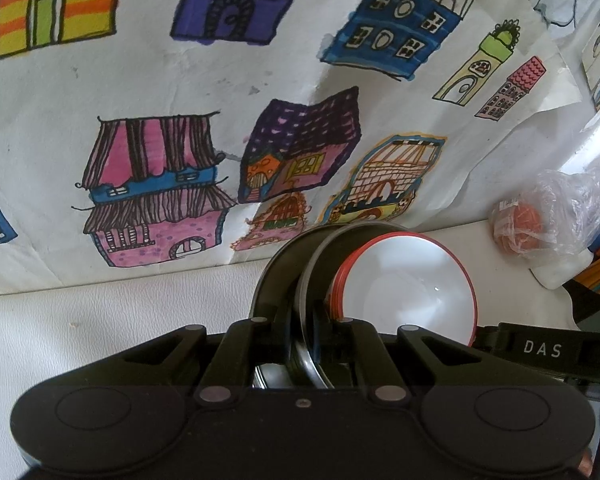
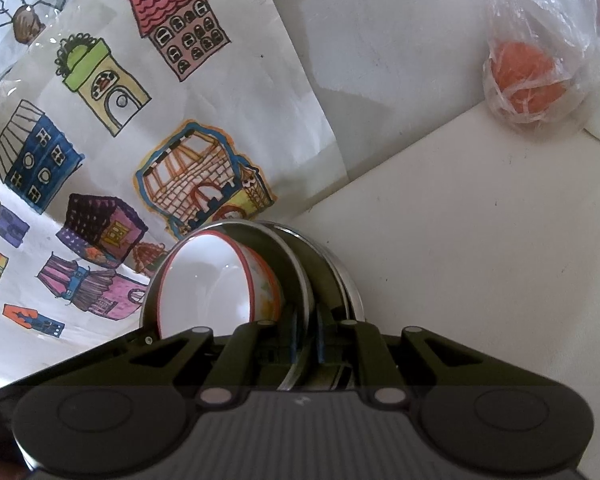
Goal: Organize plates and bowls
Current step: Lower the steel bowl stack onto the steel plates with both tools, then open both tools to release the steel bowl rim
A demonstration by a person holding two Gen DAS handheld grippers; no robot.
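Note:
A stack of shallow metal plates (image 1: 320,256) stands edge-on in front of my left gripper (image 1: 306,320), which is shut on a plate's rim. A darker plate (image 1: 274,276) lies just behind it. A white bowl with a red rim (image 1: 412,280) sits in the plates, to the right. In the right wrist view the same bowl (image 2: 204,280) lies to the left inside the metal plates (image 2: 296,264). There my right gripper (image 2: 308,320) is shut on the rim from the opposite side. The fingertips are mostly hidden by the plates.
A paper drawing of coloured houses (image 1: 180,120) (image 2: 100,120) leans behind the white counter (image 1: 100,320) (image 2: 460,240). An orange thing in a clear plastic bag (image 1: 520,228) (image 2: 528,80) lies at the back right, beside a white container (image 1: 560,276).

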